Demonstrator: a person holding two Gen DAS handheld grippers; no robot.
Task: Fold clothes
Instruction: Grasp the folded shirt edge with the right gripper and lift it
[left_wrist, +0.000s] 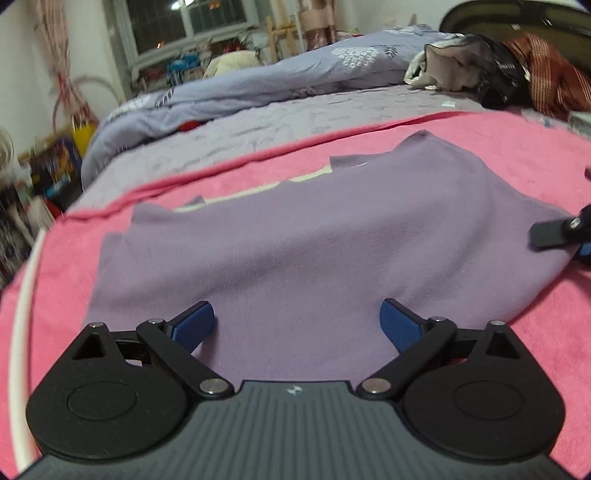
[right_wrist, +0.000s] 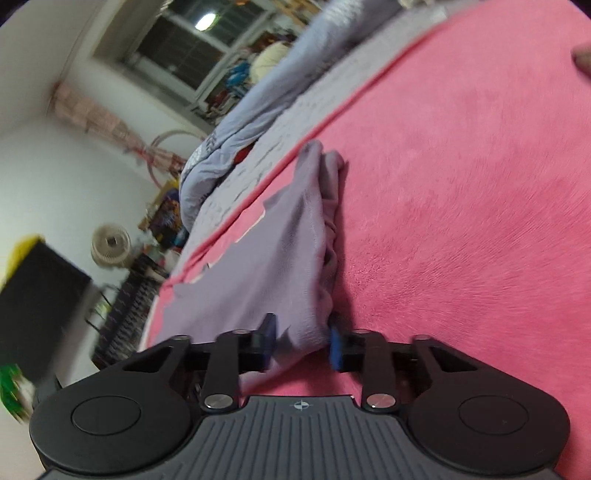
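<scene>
Left wrist view looks low across the bed (left_wrist: 303, 110), which fills most of what I can see. A pink blanket (left_wrist: 480, 155) is spread over its near part, and beyond that blanket lie a lilac sheet and a rumpled pale blue quilt (left_wrist: 258, 85). A heap of dark and striped clothes (left_wrist: 517, 74) sits at the far right of the bed. Behind the bed is a dark window (left_wrist: 184, 22) with a lamp reflected in it.

On the pink blanket lies the purple garment (left_wrist: 314, 229), spread mostly flat, with a pale strip showing along its far edge. My left gripper (left_wrist: 297, 325) is just above the garment's near edge, its blue-padded fingers spread wide with nothing between them. My right gripper (left_wrist: 561, 232) shows at the right edge of this view, at the garment's right side.

From the right wrist view, that right gripper (right_wrist: 301, 336) has its fingers drawn in around a bunched fold of the garment's edge (right_wrist: 306, 325); cloth fills the gap between the pads. The garment (right_wrist: 280, 251) runs away from it along the blanket (right_wrist: 461, 221), wrinkled on its right side. A small round fan (right_wrist: 110, 245) stands by the far wall.
</scene>
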